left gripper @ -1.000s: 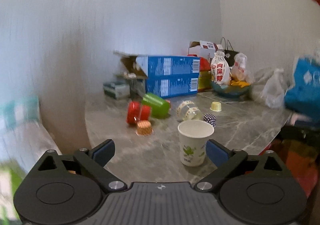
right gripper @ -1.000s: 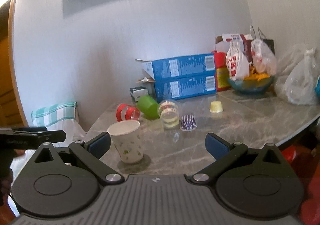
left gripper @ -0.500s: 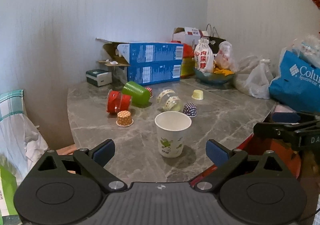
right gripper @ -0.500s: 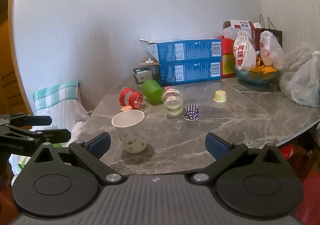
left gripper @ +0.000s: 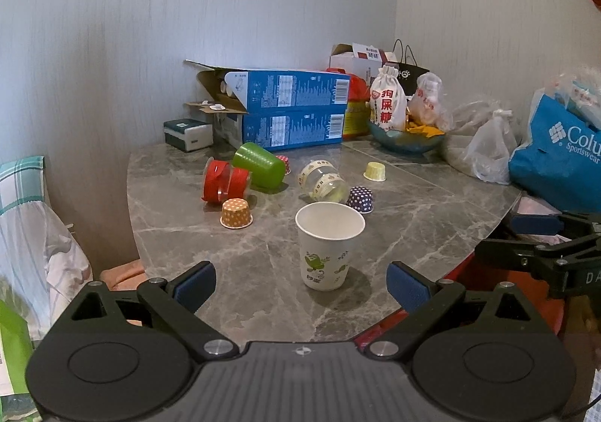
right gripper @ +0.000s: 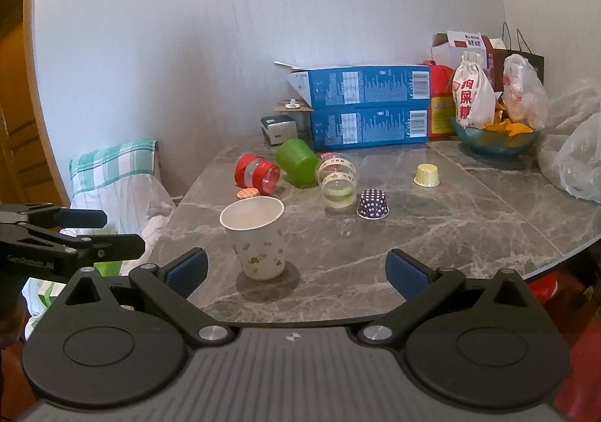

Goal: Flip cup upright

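Observation:
A white paper cup point(left gripper: 327, 247) with green leaf prints stands upright, mouth up, on the grey marble table point(left gripper: 413, 234); it also shows in the right wrist view point(right gripper: 257, 238). My left gripper point(left gripper: 300, 285) is open and empty, pulled back from the cup near the table's front edge. My right gripper point(right gripper: 296, 273) is open and empty, the cup just ahead of its left finger. Each gripper appears in the other's view: the right one point(left gripper: 541, 238) and the left one point(right gripper: 64, 230).
A green cup point(left gripper: 259, 169), a red-banded clear cup point(left gripper: 225, 181) and a clear printed cup point(left gripper: 323, 183) lie on their sides. Small orange point(left gripper: 236, 213), purple point(left gripper: 360, 199) and yellow point(left gripper: 375, 171) cupcake cups sit upside down. Blue boxes point(left gripper: 289, 114), a snack bowl point(left gripper: 405, 136) and bags point(left gripper: 556, 155) stand behind.
Both grippers have drawn back from the table, so the cup looks farther off. The cup stays upright and has not moved.

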`<state>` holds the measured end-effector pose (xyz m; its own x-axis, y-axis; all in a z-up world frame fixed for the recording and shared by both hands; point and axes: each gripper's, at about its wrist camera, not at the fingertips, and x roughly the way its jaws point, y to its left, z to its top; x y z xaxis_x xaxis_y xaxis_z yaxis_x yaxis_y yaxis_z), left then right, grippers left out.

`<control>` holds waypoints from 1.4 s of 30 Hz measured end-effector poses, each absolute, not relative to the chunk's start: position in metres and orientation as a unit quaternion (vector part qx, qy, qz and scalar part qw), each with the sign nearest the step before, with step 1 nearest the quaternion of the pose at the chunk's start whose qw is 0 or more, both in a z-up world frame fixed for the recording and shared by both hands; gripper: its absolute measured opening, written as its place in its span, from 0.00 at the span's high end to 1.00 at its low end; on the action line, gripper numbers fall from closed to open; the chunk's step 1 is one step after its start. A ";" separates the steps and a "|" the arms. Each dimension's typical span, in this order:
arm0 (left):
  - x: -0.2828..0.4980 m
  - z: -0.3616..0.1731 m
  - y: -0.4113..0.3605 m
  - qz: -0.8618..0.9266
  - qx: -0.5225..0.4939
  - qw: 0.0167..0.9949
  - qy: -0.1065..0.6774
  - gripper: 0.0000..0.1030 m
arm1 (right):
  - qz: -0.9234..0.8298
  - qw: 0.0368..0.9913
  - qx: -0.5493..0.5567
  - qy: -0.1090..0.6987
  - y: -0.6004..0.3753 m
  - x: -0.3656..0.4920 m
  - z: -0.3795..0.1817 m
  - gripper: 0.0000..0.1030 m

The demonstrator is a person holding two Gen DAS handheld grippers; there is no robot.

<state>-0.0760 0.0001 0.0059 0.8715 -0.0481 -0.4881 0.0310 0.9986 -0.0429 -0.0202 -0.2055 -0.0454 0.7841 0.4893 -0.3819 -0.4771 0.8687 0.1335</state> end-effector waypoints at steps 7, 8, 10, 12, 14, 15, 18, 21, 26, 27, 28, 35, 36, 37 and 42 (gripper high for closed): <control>-0.078 0.008 -0.003 -0.020 -0.018 0.968 0.249 0.04 | 0.255 0.946 0.025 0.196 -0.211 -0.021 -0.044 0.01; -0.078 0.008 -0.002 -0.020 -0.018 0.968 0.249 0.04 | 0.254 0.947 0.024 0.197 -0.211 -0.022 -0.044 0.01; -0.078 0.008 -0.004 -0.023 -0.018 0.968 0.249 0.04 | 0.251 0.947 0.020 0.199 -0.210 -0.021 -0.044 0.01; -0.079 0.009 -0.006 -0.023 -0.018 0.968 0.250 0.04 | 0.250 0.947 0.019 0.199 -0.210 -0.021 -0.044 0.01; -0.078 0.009 -0.006 -0.022 -0.018 0.968 0.250 0.04 | 0.251 0.947 0.022 0.199 -0.211 -0.021 -0.044 0.01; -0.077 0.009 -0.007 -0.019 -0.018 0.968 0.249 0.04 | 0.252 0.947 0.024 0.199 -0.212 -0.021 -0.043 0.01; -0.076 0.010 -0.006 -0.016 -0.020 0.968 0.249 0.04 | 0.254 0.947 0.024 0.198 -0.213 -0.021 -0.043 0.01; -0.073 0.010 -0.008 -0.017 -0.020 0.967 0.252 0.04 | 0.252 0.947 0.022 0.197 -0.214 -0.021 -0.044 0.01; -0.072 0.008 -0.010 -0.021 -0.021 0.966 0.256 0.04 | 0.255 0.946 0.030 0.199 -0.216 -0.022 -0.045 0.01; -0.072 0.008 -0.010 -0.021 -0.021 0.966 0.256 0.04 | 0.256 0.946 0.030 0.199 -0.217 -0.022 -0.046 0.01; -0.072 0.008 -0.010 -0.021 -0.021 0.966 0.256 0.04 | 0.256 0.946 0.029 0.198 -0.217 -0.022 -0.046 0.01; -0.073 0.010 -0.011 -0.022 -0.023 0.966 0.256 0.04 | 0.257 0.947 0.040 0.187 -0.222 -0.024 -0.044 0.01; -0.073 0.010 -0.011 -0.023 -0.024 0.966 0.256 0.04 | 0.259 0.947 0.040 0.185 -0.223 -0.024 -0.044 0.01; -0.073 0.010 -0.011 -0.023 -0.023 0.966 0.256 0.04 | 0.258 0.947 0.039 0.185 -0.223 -0.024 -0.043 0.01; -0.073 0.010 -0.013 -0.025 -0.023 0.966 0.256 0.04 | 0.252 0.948 0.031 0.192 -0.221 -0.022 -0.045 0.01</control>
<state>-0.0728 -0.0128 0.0100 0.8672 -0.0602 -0.4943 0.0368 0.9977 -0.0570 -0.0224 -0.2209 -0.0448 0.7991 0.4903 -0.3479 -0.4667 0.8707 0.1552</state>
